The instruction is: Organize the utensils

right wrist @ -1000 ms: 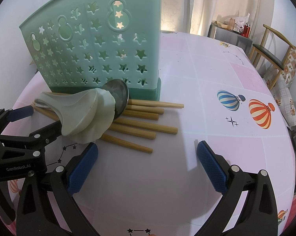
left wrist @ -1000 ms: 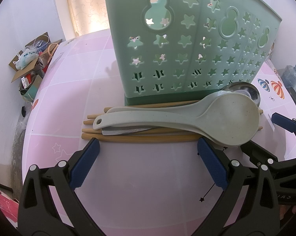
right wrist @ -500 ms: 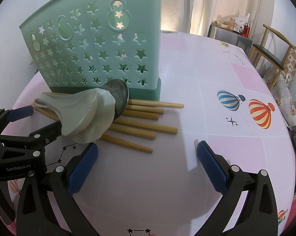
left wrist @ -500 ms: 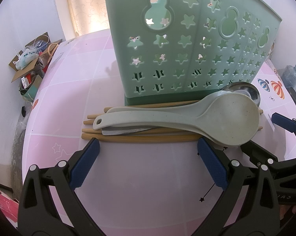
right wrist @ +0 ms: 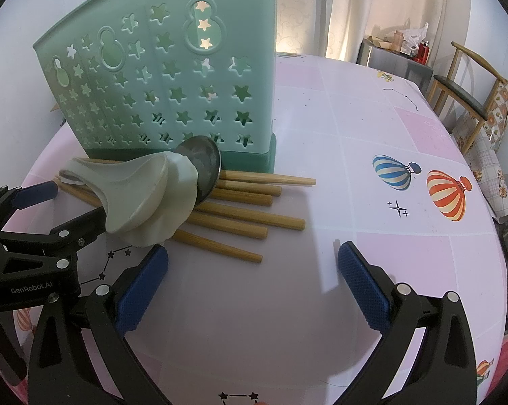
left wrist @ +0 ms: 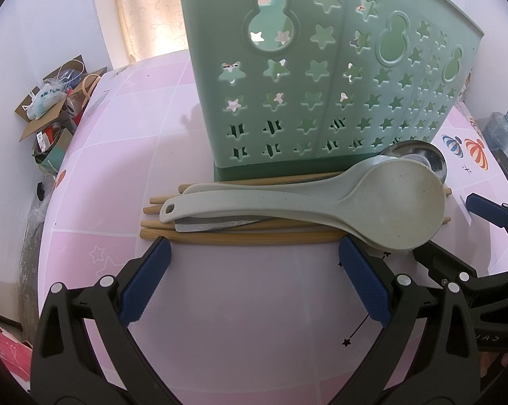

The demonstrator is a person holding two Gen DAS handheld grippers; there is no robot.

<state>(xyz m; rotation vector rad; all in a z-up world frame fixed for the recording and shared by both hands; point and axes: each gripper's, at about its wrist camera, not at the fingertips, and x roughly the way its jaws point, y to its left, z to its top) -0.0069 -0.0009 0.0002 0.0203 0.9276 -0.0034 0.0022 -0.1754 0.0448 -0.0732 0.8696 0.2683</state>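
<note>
both grippers sit low over the pink table (left wrist: 119, 155), wide open and holding nothing: left gripper (left wrist: 254, 263), right gripper (right wrist: 252, 263). rice spoons (left wrist: 355, 199) lie on chopsticks (left wrist: 240, 238) by the green utensil holder (left wrist: 321, 77).

A: Holder (left wrist: 321, 77): mint green, star cut-outs, darker green base. Worktop (right wrist: 372, 141): pink and lilac checks, striped balloon prints.

B: Ladles (left wrist: 372, 202): pale speckled grey. Chopsticks (right wrist: 250, 217): tan bamboo. Both tools: black frames, blue pads (left wrist: 146, 283).
</note>
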